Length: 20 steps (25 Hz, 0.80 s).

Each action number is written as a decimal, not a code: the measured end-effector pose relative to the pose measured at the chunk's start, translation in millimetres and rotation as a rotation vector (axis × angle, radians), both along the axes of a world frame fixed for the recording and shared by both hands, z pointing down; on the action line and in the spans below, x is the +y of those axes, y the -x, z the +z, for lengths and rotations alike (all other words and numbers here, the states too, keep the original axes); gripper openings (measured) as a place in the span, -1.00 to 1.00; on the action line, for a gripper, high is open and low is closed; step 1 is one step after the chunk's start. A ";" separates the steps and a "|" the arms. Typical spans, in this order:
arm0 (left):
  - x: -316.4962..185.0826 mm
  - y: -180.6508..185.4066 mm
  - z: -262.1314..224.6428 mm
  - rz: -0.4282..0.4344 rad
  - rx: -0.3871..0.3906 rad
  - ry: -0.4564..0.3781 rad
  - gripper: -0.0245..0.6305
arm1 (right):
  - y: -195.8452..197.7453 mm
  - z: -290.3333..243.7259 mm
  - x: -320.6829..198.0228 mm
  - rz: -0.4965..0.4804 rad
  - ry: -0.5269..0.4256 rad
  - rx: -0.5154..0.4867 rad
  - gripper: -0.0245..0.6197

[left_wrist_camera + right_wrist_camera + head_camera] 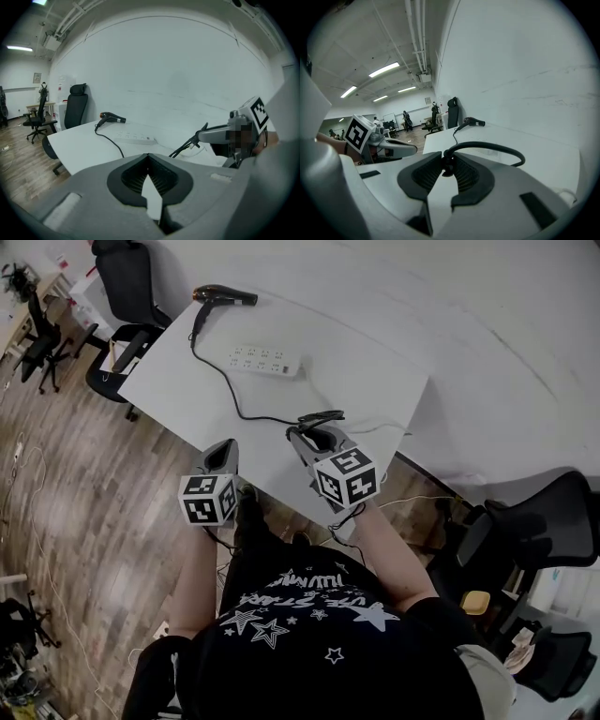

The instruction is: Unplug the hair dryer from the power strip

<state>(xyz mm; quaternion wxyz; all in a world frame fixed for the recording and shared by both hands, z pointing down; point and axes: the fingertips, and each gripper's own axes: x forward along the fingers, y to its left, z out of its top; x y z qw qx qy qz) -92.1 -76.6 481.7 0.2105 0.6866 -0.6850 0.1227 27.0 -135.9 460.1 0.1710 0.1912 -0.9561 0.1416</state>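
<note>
A black hair dryer (225, 296) lies at the far end of the white table (356, 362). Its black cord (232, 399) runs past the white power strip (265, 362) toward me, free of the strip. My right gripper (314, 430) is shut on the cord's plug end (321, 416), held just above the table; in the right gripper view the cord (487, 147) loops out from between the closed jaws. My left gripper (223, 454) hovers at the table's near edge, shut with nothing in it. The dryer (111, 117) and strip (136, 138) also show in the left gripper view.
Black office chairs stand at the far left (131, 287) and at the right (544, 521). A white wall (487, 315) borders the table's far and right sides. Wooden floor (66, 484) with loose cables lies to the left.
</note>
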 end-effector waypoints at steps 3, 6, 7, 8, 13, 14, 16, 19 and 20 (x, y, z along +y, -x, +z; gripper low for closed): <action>16.8 -10.1 1.1 -0.034 0.015 0.001 -0.90 | -10.6 9.6 11.5 -0.031 0.002 0.026 -0.66; 31.8 -14.5 1.2 -0.057 0.021 0.004 -0.90 | -14.1 13.0 19.7 -0.050 0.016 0.022 -0.66; 35.8 -14.7 1.5 -0.063 0.019 0.005 -0.90 | -14.3 13.5 21.5 -0.054 0.019 0.018 -0.66; 39.3 -14.2 1.8 -0.069 0.016 0.007 -0.90 | -14.1 14.2 22.9 -0.058 0.021 0.016 -0.66; 53.7 -11.7 1.6 -0.097 0.014 0.008 -0.90 | -10.5 18.9 24.5 -0.067 0.032 0.012 -0.66; 56.8 -10.2 2.1 -0.103 0.015 0.008 -0.90 | -9.1 20.1 24.7 -0.067 0.034 0.012 -0.66; 64.6 -6.3 3.5 -0.121 0.024 0.010 -0.90 | -6.6 23.1 26.3 -0.071 0.038 0.019 -0.66; 79.4 0.5 6.2 -0.152 0.037 0.010 -0.90 | -2.6 27.2 30.0 -0.076 0.033 0.037 -0.66; 84.8 3.4 7.3 -0.160 0.039 0.009 -0.90 | -0.3 28.0 31.4 -0.075 0.030 0.040 -0.66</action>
